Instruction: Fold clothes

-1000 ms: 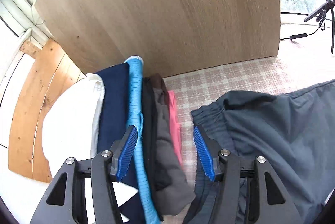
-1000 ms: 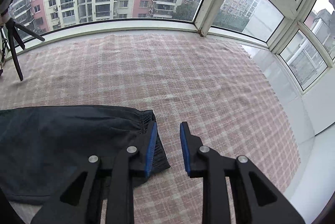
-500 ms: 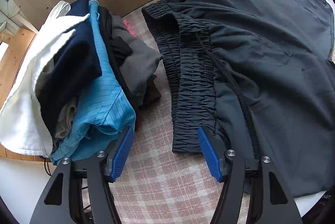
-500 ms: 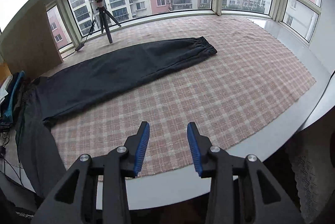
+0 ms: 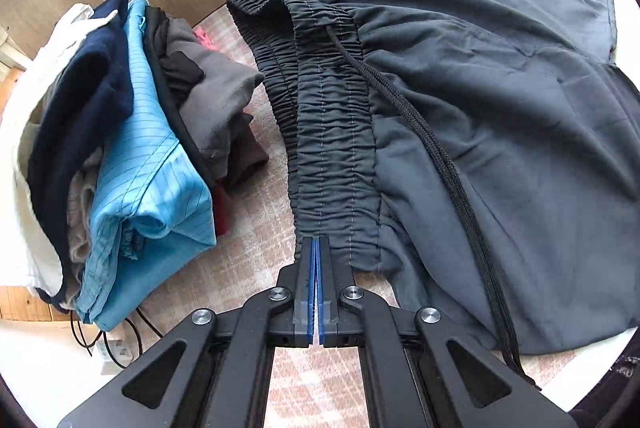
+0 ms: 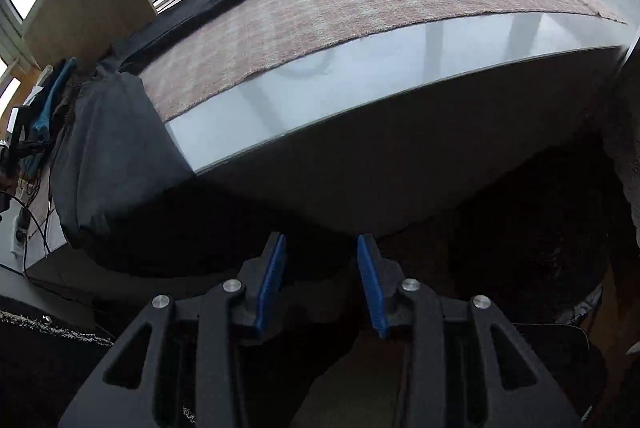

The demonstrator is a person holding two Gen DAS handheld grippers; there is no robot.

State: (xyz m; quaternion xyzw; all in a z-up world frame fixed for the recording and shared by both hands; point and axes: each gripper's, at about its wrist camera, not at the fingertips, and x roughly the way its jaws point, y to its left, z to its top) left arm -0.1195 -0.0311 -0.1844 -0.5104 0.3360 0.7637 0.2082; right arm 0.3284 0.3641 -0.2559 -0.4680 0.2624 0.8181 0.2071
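On the checked cloth over the counter [image 6: 360, 76] lie dark trousers [image 5: 480, 88], thin, limp and slippery; the gathered waistband [image 5: 328, 132] gives firmest hold. Left gripper [image 5: 317, 248] fingers pinch its near corner. Right gripper [image 6: 320, 268] fingers stand half apart, empty, off the counter's edge.

Left gripper [image 5: 318, 242] now closed at trousers [image 5: 460, 100] waistband edge; right gripper [image 6: 321, 260] swung below table edge [image 6: 360, 116].
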